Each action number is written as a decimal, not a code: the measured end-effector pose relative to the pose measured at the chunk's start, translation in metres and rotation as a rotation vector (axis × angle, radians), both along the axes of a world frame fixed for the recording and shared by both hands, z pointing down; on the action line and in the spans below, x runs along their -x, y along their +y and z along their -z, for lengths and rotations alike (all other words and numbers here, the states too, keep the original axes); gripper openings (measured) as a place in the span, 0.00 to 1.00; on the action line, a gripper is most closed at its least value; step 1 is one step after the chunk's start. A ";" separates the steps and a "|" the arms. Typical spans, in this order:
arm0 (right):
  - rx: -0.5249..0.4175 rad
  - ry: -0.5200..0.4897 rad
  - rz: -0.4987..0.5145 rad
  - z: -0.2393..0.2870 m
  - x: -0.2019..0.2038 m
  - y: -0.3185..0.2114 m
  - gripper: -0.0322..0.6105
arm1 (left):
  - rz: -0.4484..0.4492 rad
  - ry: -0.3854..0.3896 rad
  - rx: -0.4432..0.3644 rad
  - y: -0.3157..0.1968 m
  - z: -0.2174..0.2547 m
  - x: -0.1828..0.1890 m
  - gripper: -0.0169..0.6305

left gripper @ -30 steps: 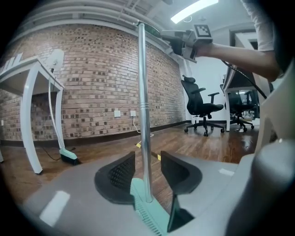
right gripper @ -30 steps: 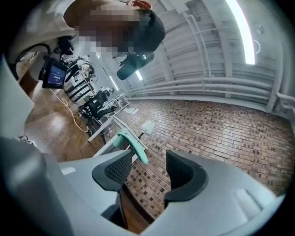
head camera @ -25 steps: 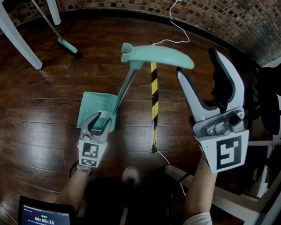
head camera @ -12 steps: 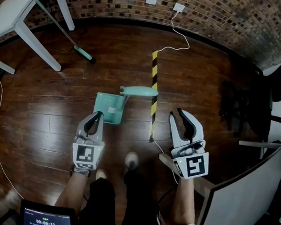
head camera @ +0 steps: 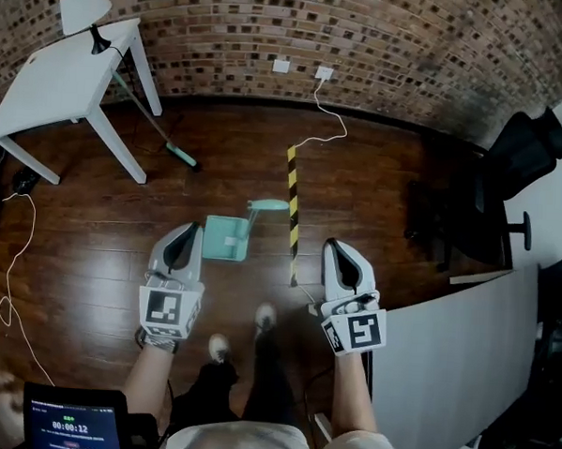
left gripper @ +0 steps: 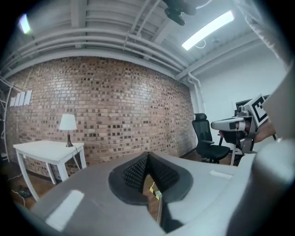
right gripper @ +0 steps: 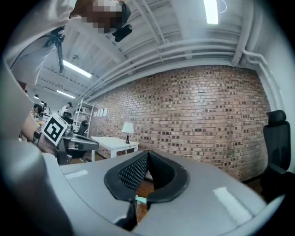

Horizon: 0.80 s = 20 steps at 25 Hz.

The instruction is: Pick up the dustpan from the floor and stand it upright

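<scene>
Floor (head camera: 92,247): dark, glossy wood boards. The surface looks slick, so a light knock could slide the dustpan's base out from under it.
White bench (head camera: 53,85): far left by the brick wall and well apart from the work. It poses little risk.
Dustpan (head camera: 226,238): teal, on the floor ahead of the person and between the two claws in the head view. It appears to stand upright on its pan with the handle (head camera: 268,206) rising above it, and neither claw touches it. The tall handle likely makes it top-heavy, so it could topple if it was not settled squarely.
Striped strip (head camera: 291,219): yellow and black, lying just right of the dustpan. If it is raised, a falling handle could land across it.
Left claw (head camera: 186,235): pads pressed together with nothing between them, held level. A careless swing downward could clip the handle.
Right claw (head camera: 337,247): likewise closed tight and empty, with the same hazard from the other side.
Shoes (head camera: 265,317): near the pan, so one step forward could kick it over.
White cable (head camera: 316,127): trails from the wall socket toward the strip and could snag a foot.
</scene>
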State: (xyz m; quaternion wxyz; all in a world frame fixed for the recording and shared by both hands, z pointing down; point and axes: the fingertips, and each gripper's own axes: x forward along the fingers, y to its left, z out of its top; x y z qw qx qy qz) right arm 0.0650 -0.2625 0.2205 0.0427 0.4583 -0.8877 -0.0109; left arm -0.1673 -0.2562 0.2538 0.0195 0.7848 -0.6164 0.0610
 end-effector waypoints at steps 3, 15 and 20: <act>-0.007 -0.013 -0.034 0.051 0.006 0.037 0.07 | -0.021 0.011 -0.057 0.034 0.073 0.010 0.03; -0.031 -0.063 -0.067 0.117 0.005 0.121 0.07 | -0.055 -0.007 -0.135 0.118 0.160 0.004 0.03; -0.044 -0.083 -0.070 0.129 -0.002 0.128 0.07 | -0.052 0.003 -0.137 0.132 0.162 -0.007 0.03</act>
